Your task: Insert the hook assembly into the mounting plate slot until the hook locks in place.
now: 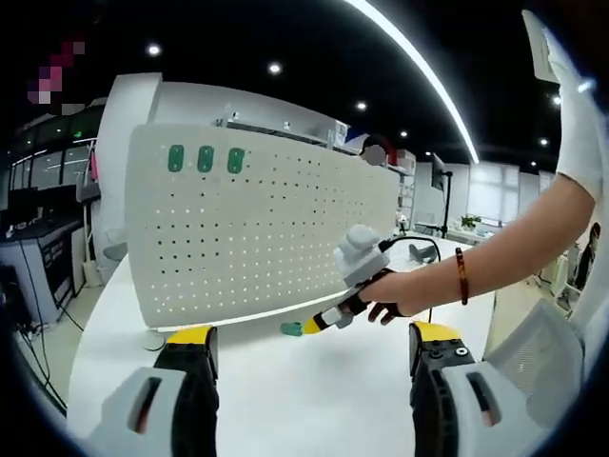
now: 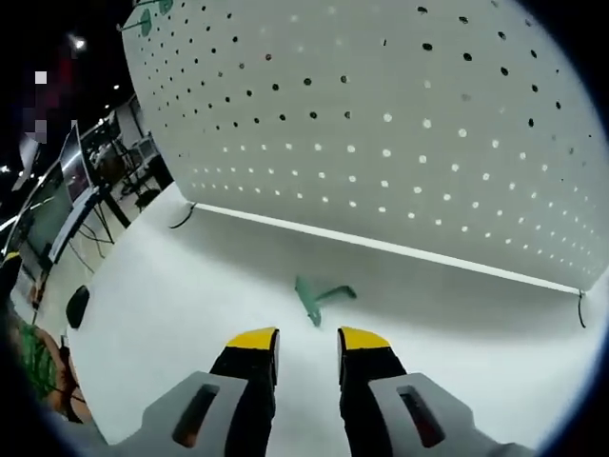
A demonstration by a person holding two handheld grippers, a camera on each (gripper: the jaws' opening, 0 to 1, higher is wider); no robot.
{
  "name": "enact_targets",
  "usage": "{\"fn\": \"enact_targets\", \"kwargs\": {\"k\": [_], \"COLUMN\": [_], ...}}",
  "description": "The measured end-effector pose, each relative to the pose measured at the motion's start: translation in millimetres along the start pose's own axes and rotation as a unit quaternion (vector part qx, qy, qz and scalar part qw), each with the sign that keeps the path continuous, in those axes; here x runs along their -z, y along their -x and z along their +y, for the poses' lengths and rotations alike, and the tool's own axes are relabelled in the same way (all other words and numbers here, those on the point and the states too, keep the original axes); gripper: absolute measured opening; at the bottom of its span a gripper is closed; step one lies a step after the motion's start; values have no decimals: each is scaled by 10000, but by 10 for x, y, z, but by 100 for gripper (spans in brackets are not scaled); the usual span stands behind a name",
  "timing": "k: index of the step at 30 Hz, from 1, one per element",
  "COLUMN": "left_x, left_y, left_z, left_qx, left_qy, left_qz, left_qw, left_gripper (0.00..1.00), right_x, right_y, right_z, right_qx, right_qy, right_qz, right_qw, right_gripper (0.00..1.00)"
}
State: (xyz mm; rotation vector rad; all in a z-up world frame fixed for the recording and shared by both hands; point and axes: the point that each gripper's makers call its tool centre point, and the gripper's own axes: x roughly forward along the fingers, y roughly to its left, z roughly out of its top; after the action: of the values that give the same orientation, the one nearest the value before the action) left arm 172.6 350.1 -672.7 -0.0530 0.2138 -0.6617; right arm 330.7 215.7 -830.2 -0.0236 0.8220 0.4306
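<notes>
Stretching wide and smooth, the white matte bench (image 1: 285, 381) has plenty of bare surface in front of the board and runs off to a rounded edge on the left of the left gripper view, with office desks and monitors beyond it. Standing upright on it is a large white perforated mounting plate (image 1: 257, 224) with rounded corners and regular rows of small round holes; three green oblong hooks (image 1: 205, 158) sit in a row near its upper left corner, and its lower edge meets the bench in a straight pale line. A person's bare forearm with a dark red bracelet (image 1: 462, 274) reaches in from the right of that view, the hand (image 1: 395, 295) wrapped around the right tool (image 1: 309, 327), whose yellow tips point down toward the bench just before the plate. The left tool (image 1: 312, 345) hangs back with its black, yellow-capped jaws set wide apart and nothing between them. In the right gripper view the right tool (image 2: 306, 345) has its jaws a narrow gap apart, unclamped, hovering near a small green plastic hook assembly (image 2: 319, 297) lying flat on the bench, apart from the plate's lower edge.
</notes>
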Motion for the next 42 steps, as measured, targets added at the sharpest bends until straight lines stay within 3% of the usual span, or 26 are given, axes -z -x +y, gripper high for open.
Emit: {"fn": "enact_targets", "kwargs": {"k": [18, 28, 31, 34, 42], "left_x": [98, 134, 139, 152, 165], "left_y": [-16, -28, -25, -25, -29], "left_z": [120, 164, 170, 165, 152], "left_qx": [-102, -143, -163, -164, -157], "left_qy": [37, 89, 121, 123, 153], "left_qz": [171, 207, 193, 207, 225], "left_qw": [9998, 9996, 9996, 9996, 9995], "left_gripper": [83, 82, 82, 82, 81], "right_x": [-34, -49, 22, -9, 1], "right_y": [-226, -281, -266, -233, -234], "right_z": [-28, -108, -155, -194, -223], "right_qx": [8, 202, 321, 378, 380], "right_qy": [-30, -15, 189, 67, -2], "right_qz": [141, 154, 368, 199, 210], "right_qw": [9999, 9997, 9986, 9991, 9991], "right_gripper": [17, 13, 11, 11, 7]}}
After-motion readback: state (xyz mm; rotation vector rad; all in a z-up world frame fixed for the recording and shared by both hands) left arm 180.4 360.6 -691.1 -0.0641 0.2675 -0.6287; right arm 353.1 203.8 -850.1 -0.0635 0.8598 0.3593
